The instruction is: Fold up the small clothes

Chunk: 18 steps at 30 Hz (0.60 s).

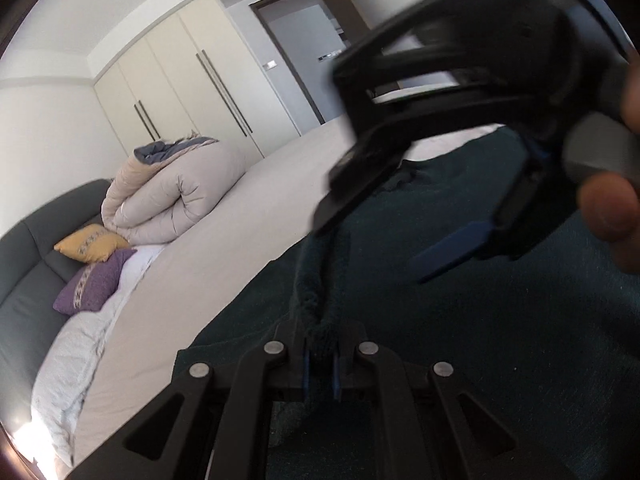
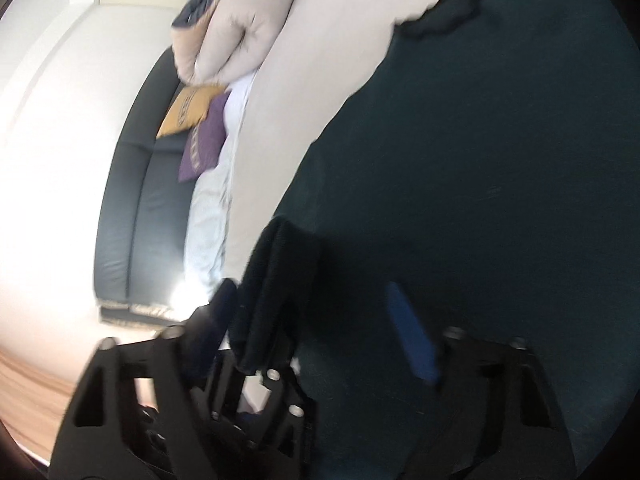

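On the beige bed sheet (image 1: pixel 256 208) lies a dark green fleecy garment (image 1: pixel 500 340), spread flat under and ahead of both tongs. The left gripper (image 1: pixel 320 372) has its blue-padded jaws together, clamped on a raised fold of that dark cloth, which runs as a thick ridge straight out from its tips. Above and to the right of the left tongs hangs the right gripper (image 1: pixel 384 216), black with blue pads, blurred, held by a person's fingers (image 1: pixel 612 212) at the frame's right edge. In the right wrist view, the right gripper's (image 2: pixel 320 332) jaws stand apart; a bunched edge of the dark garment rises between them, close to the left pad, and no pad visibly presses on it. Far beyond the tongs, to their left, a rolled cream quilt (image 1: pixel 172 196) sits on the bed, with a yellow cushion (image 1: pixel 90 243) and a purple cushion (image 1: pixel 94 284) against a grey padded headboard (image 1: pixel 36 248).
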### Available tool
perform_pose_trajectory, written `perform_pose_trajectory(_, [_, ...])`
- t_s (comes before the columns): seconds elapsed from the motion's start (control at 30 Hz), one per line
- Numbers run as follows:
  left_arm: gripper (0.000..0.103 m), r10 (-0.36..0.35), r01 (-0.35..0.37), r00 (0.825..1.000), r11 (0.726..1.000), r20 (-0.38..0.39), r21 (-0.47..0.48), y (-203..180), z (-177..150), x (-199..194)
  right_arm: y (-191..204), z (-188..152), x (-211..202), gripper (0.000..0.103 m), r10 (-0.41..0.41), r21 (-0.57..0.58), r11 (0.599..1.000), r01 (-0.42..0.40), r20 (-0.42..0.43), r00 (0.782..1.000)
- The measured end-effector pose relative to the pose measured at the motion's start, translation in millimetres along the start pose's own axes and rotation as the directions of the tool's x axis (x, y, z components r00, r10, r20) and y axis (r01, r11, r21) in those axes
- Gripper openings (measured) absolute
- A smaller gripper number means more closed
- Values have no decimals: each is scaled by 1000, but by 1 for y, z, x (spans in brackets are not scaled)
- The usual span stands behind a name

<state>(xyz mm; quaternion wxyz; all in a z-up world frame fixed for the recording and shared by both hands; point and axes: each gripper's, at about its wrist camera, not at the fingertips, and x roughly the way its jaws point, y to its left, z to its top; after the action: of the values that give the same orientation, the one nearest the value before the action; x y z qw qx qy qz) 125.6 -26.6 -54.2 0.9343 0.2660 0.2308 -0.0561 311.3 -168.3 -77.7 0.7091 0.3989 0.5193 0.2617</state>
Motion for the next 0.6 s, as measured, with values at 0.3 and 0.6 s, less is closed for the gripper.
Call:
perform_pose_trajectory(0.3, [7,8,-7,1000,1000,-9,29,-9,0,0,12,6,25,65,-4,-27,1000,3,-61,998])
perform_pose_trajectory(0.6, [58,4,-4,1000,1000,-16,17,-10,3,0,17,4,26,9,-104,-106,989,98,-49,993])
